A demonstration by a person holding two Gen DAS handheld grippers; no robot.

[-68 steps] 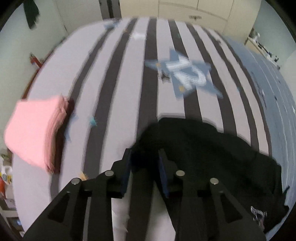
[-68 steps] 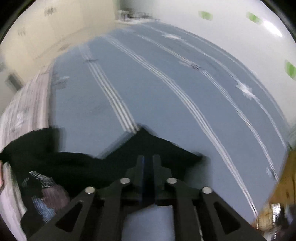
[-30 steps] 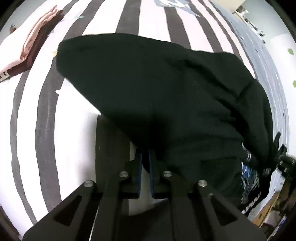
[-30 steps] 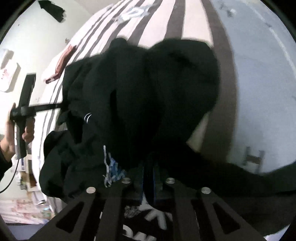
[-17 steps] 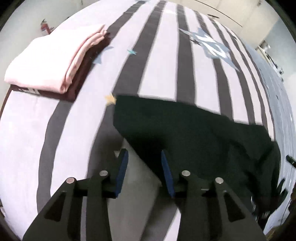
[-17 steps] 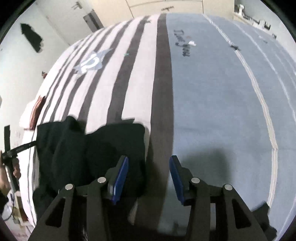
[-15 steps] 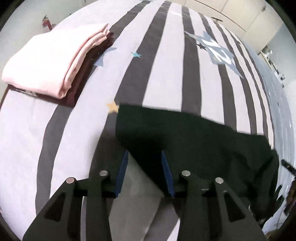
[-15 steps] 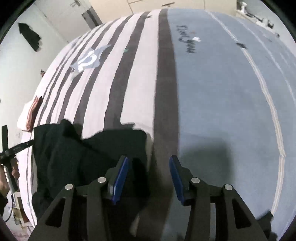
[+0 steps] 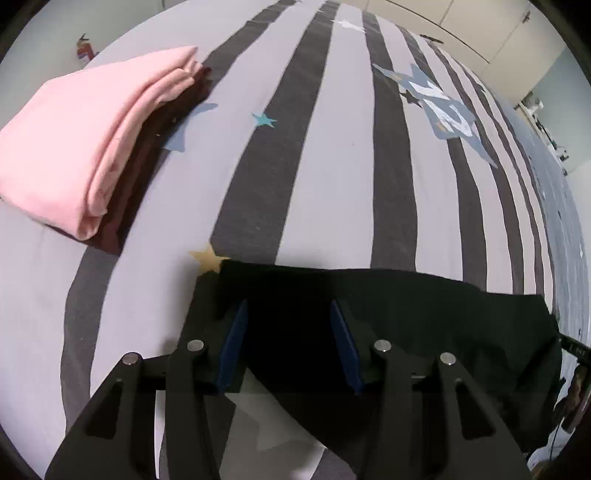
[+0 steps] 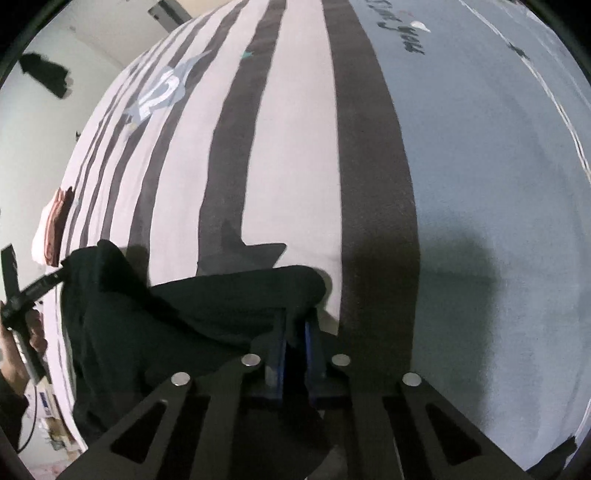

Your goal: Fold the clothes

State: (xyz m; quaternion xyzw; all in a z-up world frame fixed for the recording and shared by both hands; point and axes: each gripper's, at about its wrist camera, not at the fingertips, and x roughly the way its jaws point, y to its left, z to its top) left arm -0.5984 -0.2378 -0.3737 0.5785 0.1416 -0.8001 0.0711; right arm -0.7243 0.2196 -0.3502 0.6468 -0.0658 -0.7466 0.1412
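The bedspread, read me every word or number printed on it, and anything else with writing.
"12": white number inside the blue star printed on the striped bedspread.
Dark handwriting-style word on the bedspread's blue part: too blurred to read.
Black garment and pink folded clothes: no writing visible.

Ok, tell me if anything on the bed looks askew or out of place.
The black garment lies unevenly, bunched toward its left end, not yet a neat fold. The pink folded stack looks tidy. Nothing spilled or damaged.
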